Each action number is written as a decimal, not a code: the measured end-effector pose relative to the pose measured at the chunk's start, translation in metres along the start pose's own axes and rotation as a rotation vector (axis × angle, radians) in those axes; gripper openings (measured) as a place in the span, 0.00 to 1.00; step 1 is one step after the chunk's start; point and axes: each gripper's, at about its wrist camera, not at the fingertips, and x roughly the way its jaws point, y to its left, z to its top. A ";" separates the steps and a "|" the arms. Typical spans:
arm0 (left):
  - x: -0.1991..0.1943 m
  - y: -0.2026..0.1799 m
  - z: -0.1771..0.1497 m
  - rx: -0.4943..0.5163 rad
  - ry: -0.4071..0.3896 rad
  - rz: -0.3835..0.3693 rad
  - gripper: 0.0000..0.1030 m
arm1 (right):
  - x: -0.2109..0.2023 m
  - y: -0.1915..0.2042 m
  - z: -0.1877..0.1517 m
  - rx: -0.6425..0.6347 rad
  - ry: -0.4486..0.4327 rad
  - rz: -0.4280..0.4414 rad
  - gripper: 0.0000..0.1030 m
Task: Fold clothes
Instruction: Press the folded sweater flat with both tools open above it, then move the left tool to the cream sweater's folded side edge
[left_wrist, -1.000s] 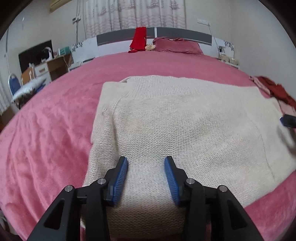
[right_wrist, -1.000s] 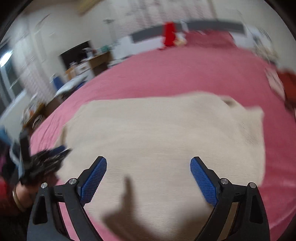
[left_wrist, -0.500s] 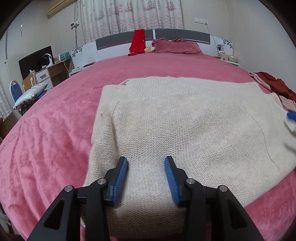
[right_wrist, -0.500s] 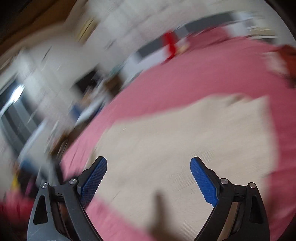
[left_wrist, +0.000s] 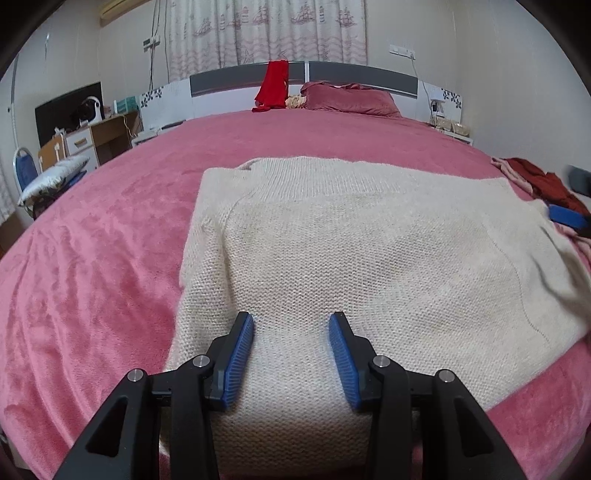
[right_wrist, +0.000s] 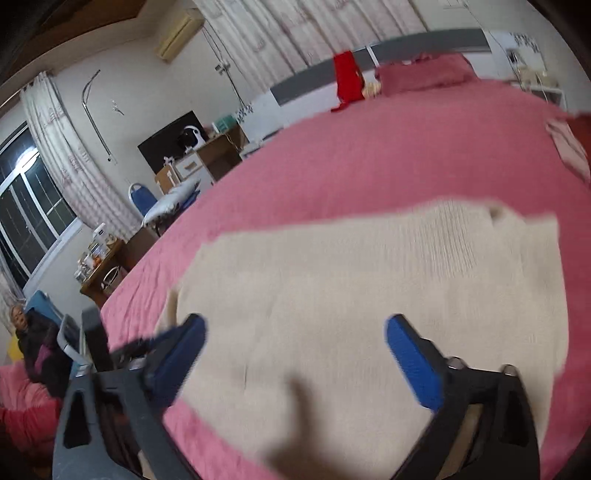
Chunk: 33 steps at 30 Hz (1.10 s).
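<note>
A cream knitted sweater (left_wrist: 369, 240) lies flat on the pink bedcover (left_wrist: 92, 258), its neck toward the headboard. My left gripper (left_wrist: 291, 321) hovers over the sweater's near left part, jaws partly apart, and I see no fabric pinched between the blue pads. In the blurred right wrist view my right gripper (right_wrist: 295, 325) hangs above the sweater (right_wrist: 369, 277); its jaws are opening wide and hold nothing. One of its blue pads (left_wrist: 567, 218) shows at the sweater's right edge in the left wrist view.
A heap of dark red clothes (left_wrist: 543, 181) lies on the bed's right side. A red garment (left_wrist: 273, 85) hangs on the headboard beside a pink pillow (left_wrist: 351, 98). A desk (left_wrist: 103, 133) and chair stand left of the bed. A person (right_wrist: 33, 343) sits at the far left.
My right gripper's jaws have spread wider and its view has swung and tilted over the sweater. Its blue pad now shows at the sweater's right edge. The left gripper has stayed put.
</note>
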 end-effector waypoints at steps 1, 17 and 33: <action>0.000 0.001 0.000 -0.002 0.000 -0.003 0.43 | 0.012 0.000 0.008 0.006 0.020 0.003 1.00; 0.006 0.001 0.001 0.005 -0.016 0.003 0.44 | -0.007 -0.058 0.038 0.094 -0.031 -0.307 1.00; 0.009 0.000 0.001 0.025 -0.017 0.029 0.44 | 0.045 -0.018 -0.003 0.095 0.008 -0.238 1.00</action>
